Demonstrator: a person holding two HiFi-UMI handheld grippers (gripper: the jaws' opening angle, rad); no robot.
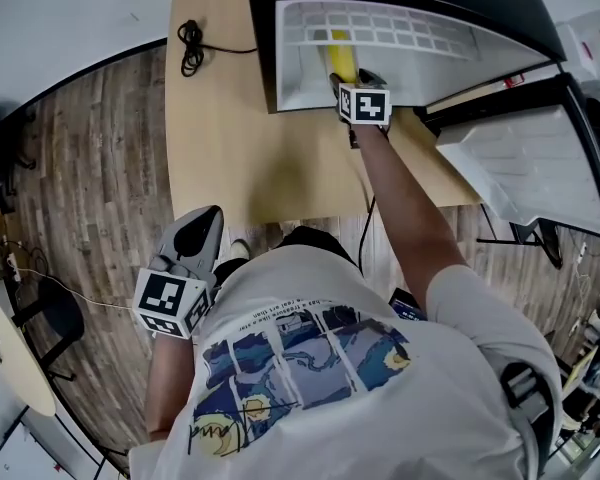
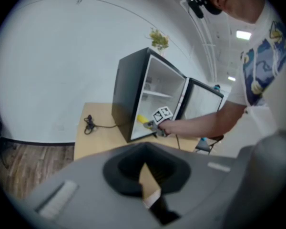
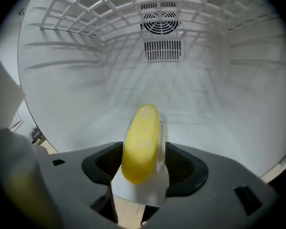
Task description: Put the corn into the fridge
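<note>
While the fridge (image 3: 214,85) stands open on the table (image 1: 230,118), the corn (image 3: 140,142) is clenched in the right gripper (image 3: 142,163), just inside the cavity. Lower it until it lies flat, then release gently so it cannot roll out. The left gripper (image 1: 202,233), held back, seems closed on nothing.

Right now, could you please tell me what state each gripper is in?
Left gripper: closed, empty.
Right gripper: closed on the corn, inside the fridge.
</note>
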